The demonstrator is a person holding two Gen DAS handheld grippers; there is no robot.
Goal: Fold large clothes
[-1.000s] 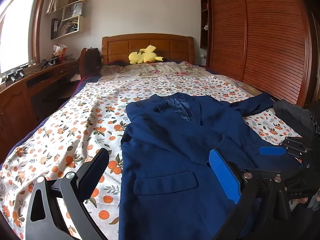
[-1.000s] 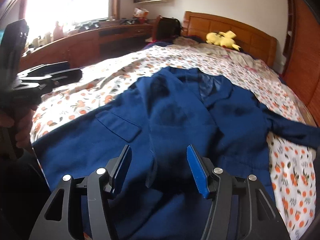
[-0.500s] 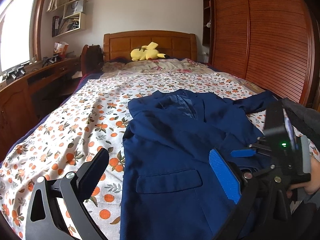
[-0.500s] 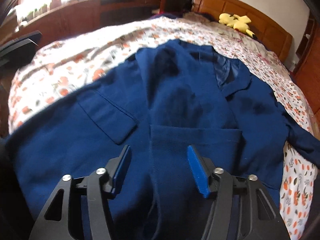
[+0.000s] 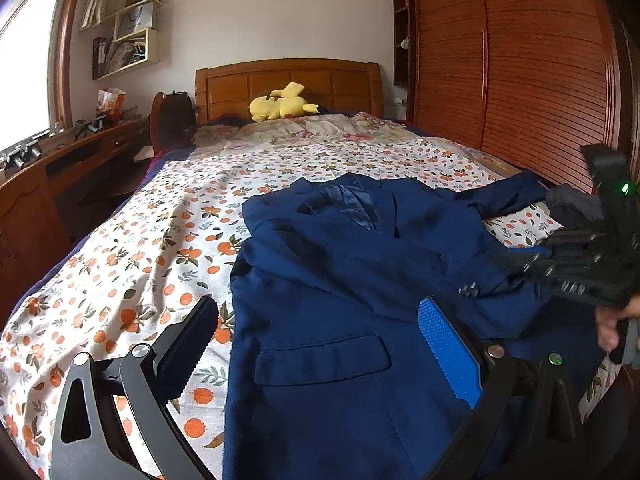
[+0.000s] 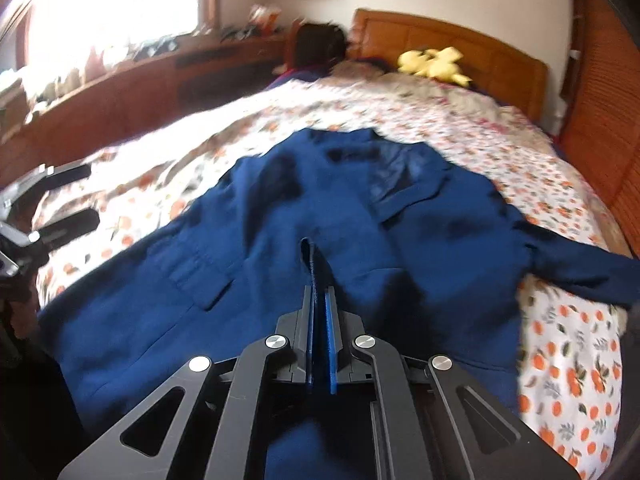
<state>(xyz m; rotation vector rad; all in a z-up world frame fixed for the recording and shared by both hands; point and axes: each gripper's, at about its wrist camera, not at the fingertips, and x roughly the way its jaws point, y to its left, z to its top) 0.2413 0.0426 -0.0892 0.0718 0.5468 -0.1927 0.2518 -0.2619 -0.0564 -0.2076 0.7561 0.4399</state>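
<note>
A navy blue suit jacket point(image 5: 340, 280) lies face up on the bed with its collar toward the headboard; it also shows in the right wrist view point(image 6: 320, 208). My left gripper point(image 5: 316, 344) is open above the jacket's left front, near a flap pocket point(image 5: 320, 360). My right gripper point(image 6: 319, 304) is shut on a raised fold of the jacket's front edge and holds it off the bed. The right gripper also shows at the right edge of the left wrist view point(image 5: 520, 260). One sleeve point(image 6: 580, 264) stretches out to the right.
The bed has an orange-patterned sheet point(image 5: 160, 240) and a wooden headboard point(image 5: 288, 80) with a yellow plush toy point(image 5: 280, 104). A wooden desk point(image 5: 60, 168) runs along the left. A slatted wardrobe point(image 5: 520, 80) stands to the right.
My right gripper has closed on the jacket's front edge and lifted it. My left gripper stays open and has hardly moved.
</note>
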